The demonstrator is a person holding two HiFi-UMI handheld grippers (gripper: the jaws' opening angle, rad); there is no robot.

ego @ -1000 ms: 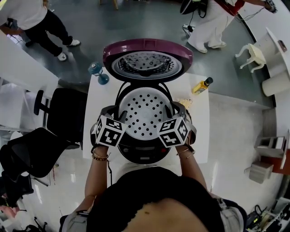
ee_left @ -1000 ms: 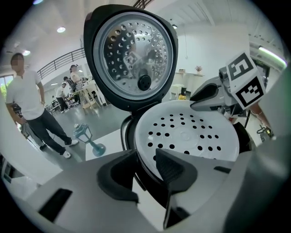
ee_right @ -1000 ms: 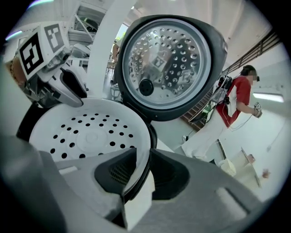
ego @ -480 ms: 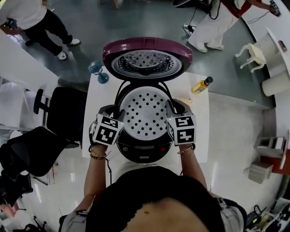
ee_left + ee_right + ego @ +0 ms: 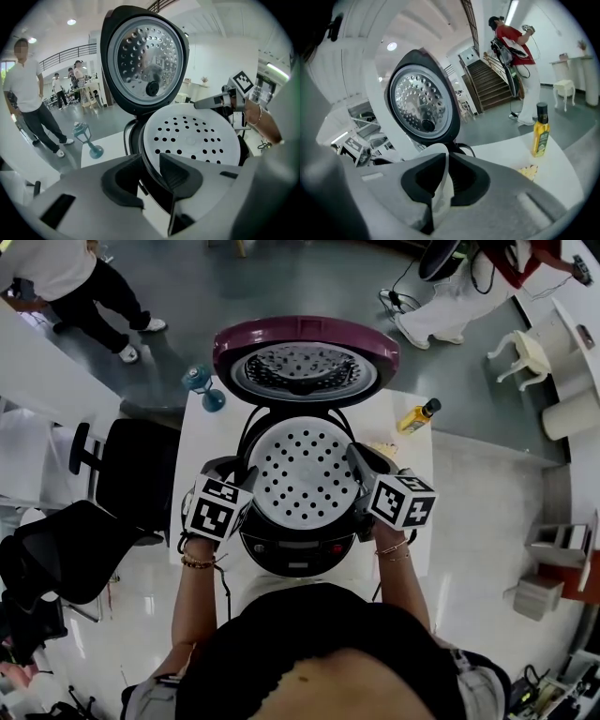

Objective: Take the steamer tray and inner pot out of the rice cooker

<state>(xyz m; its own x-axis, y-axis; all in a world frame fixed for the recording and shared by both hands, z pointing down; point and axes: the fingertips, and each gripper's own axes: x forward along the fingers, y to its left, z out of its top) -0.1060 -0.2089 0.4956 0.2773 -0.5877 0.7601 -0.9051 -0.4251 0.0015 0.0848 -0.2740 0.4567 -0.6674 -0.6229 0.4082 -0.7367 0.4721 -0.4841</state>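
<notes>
Gripping the steamer tray (image 5: 302,472) from both sides, I have it spanning the space between my two grippers, over the open mouth of the rice cooker (image 5: 295,554). The left gripper (image 5: 242,482) is narrow, its jaws pinched on the tray's rim, with the perforated white disc stretching away ahead of it and to its right. The right gripper (image 5: 360,461) has just been closing, and its jaws now sit nearly together on the thin white rim on the opposite side. The raised lid (image 5: 305,357) stands upright beyond both grippers, its metal inner face turned toward them. Out past the right gripper, to its right, a yellow bottle (image 5: 419,415) stands on the white surface (image 5: 417,474).
</notes>
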